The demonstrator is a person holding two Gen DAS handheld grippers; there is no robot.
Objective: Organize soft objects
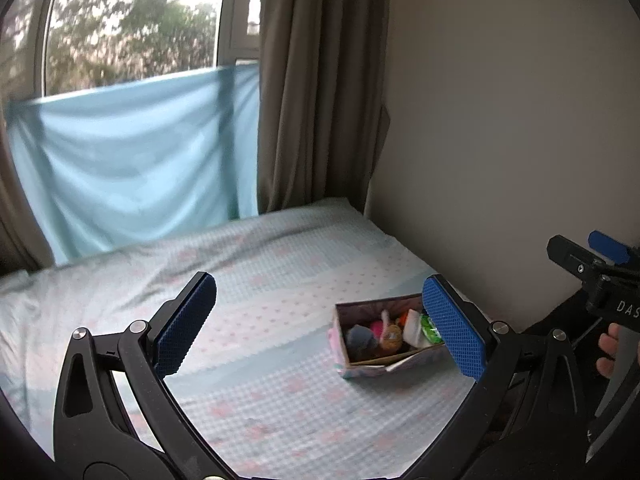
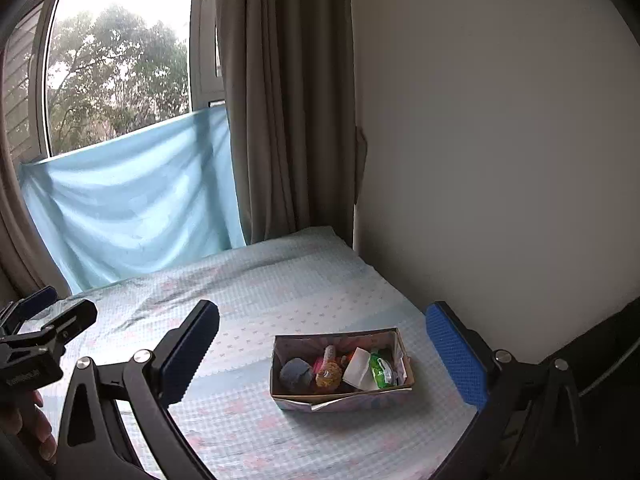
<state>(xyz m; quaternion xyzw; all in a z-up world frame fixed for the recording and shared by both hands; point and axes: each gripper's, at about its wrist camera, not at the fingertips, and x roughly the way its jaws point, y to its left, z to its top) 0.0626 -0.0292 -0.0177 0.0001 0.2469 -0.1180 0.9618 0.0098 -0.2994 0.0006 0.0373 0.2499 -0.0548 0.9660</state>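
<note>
The box (image 2: 342, 368) is a shallow, open-topped rectangular carton with a pale patterned outside. It holds soft objects: a grey ball (image 2: 295, 374), a yellow-orange ball (image 2: 328, 375), a white piece (image 2: 362, 368) and a green packet (image 2: 378, 370). It rests on the bed (image 2: 260, 292), near the wall (image 2: 500, 160); a curtain (image 2: 288, 100) hangs behind. Its long axis runs left-right. The left hand-held gripper (image 1: 320, 324) and right hand-held gripper (image 2: 324, 356) are spread, empty, above the bed.
</note>
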